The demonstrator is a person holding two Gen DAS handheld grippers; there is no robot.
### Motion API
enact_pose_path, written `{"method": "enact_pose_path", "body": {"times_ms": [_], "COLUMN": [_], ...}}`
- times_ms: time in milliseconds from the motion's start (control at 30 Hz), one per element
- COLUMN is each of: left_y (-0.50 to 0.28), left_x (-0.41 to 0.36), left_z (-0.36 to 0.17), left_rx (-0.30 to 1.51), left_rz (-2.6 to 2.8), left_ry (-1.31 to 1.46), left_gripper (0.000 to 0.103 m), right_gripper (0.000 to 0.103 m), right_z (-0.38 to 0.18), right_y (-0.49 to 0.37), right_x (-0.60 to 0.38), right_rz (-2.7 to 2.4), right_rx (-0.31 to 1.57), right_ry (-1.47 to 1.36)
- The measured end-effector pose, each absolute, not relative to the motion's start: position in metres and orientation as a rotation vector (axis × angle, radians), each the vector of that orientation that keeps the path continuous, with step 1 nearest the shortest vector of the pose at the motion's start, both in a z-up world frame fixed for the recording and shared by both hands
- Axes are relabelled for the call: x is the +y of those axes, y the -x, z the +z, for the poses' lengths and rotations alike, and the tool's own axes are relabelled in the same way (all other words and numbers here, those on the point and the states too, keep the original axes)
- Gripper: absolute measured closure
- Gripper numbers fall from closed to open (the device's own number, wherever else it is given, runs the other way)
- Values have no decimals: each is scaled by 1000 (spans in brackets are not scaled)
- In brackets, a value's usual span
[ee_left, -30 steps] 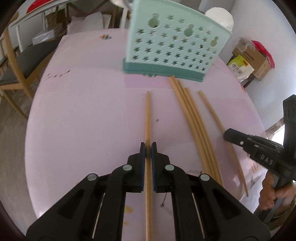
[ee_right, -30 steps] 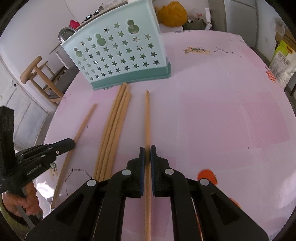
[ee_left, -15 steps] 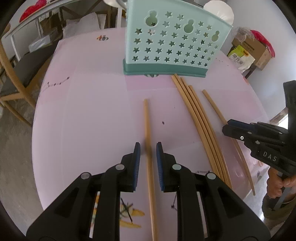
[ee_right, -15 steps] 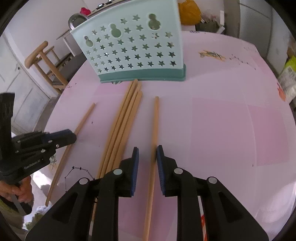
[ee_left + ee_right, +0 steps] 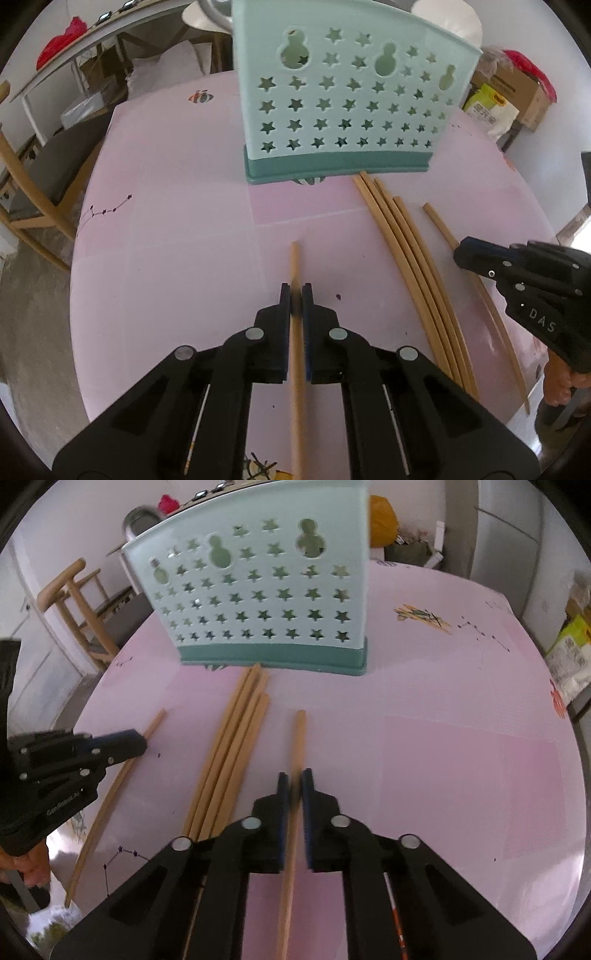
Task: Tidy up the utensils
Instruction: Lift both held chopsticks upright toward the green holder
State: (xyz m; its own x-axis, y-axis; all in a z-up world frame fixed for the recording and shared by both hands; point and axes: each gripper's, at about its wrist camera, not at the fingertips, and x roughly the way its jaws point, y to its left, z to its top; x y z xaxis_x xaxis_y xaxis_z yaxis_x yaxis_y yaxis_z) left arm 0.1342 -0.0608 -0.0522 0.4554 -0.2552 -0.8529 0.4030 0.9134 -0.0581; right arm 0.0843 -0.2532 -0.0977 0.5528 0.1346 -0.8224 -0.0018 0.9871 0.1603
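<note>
A mint-green utensil basket with star holes (image 5: 343, 107) stands upright at the far side of the pink table; it also shows in the right wrist view (image 5: 266, 598). Wooden chopsticks lie in front of it. My left gripper (image 5: 296, 291) is shut on one chopstick (image 5: 294, 262) near its far end. My right gripper (image 5: 291, 777) is shut on another single chopstick (image 5: 298, 738). A bundle of several chopsticks (image 5: 406, 251) lies between the grippers, also in the right wrist view (image 5: 232, 746). A lone chopstick (image 5: 122, 779) lies under the other gripper.
The pink table (image 5: 177, 229) is round, with its edge close at the left and front. A wooden chair (image 5: 26, 184) stands at the left. Boxes and bags (image 5: 509, 99) sit on the floor at the far right. Small debris (image 5: 424, 616) lies on the table.
Both grippers opened half a second ago and slid forward along their chopsticks. They have now closed on them again, nearer the far ends and closer to the basket.
</note>
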Motion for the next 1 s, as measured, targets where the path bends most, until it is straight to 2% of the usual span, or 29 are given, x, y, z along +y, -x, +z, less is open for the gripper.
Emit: {"method": "enact_pose_path", "body": {"times_ms": [367, 1000], "left_y": [-131, -101], "left_x": [-59, -63], "left_z": [-44, 32], "left_rx": [972, 741], "left_rz": [-387, -341], "left_ry": [-162, -219], "left_gripper": [98, 98], "right_gripper": [97, 97], "right_z": [-91, -32], "right_y": [-91, -71], "right_x": [-274, -280], "right_rz": [106, 129], "right_rx": [953, 791], "right_ry": [-279, -334]}}
